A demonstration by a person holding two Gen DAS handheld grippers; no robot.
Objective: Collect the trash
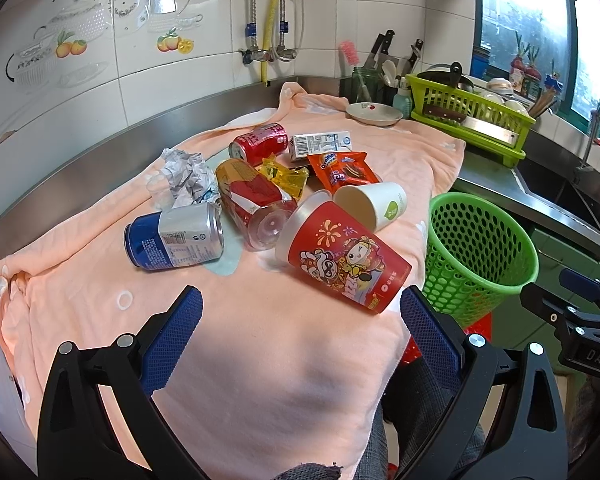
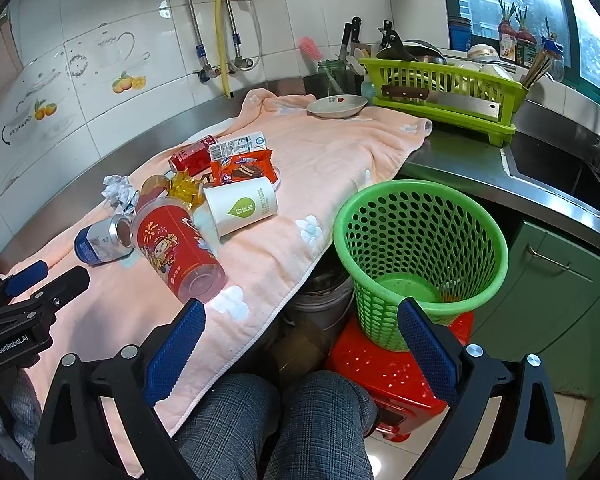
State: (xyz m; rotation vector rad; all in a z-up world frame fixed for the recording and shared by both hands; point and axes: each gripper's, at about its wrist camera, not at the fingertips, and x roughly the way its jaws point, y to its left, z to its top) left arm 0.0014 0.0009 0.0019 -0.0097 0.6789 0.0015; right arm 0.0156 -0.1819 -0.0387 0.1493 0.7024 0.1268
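We hold both the left gripper [image 1: 300,308] and right gripper [image 2: 300,320] wide open, empty. The trash lies piled on the towel [image 1: 260,360]; the red cup [image 1: 346,258] nearest its edge may roll off beside the green basket [image 2: 420,248] if nudged.

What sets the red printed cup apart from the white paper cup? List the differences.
The red printed plastic cup is taller and covered in cartoon artwork; the white paper cup is shorter and plain apart from a green leaf logo. In the right wrist view the red cup's base points toward the camera, while the white cup's base points right. The red cup lies nearer the towel's front edge; the white cup lies behind it. Both lie tipped on their sides on the peach towel.
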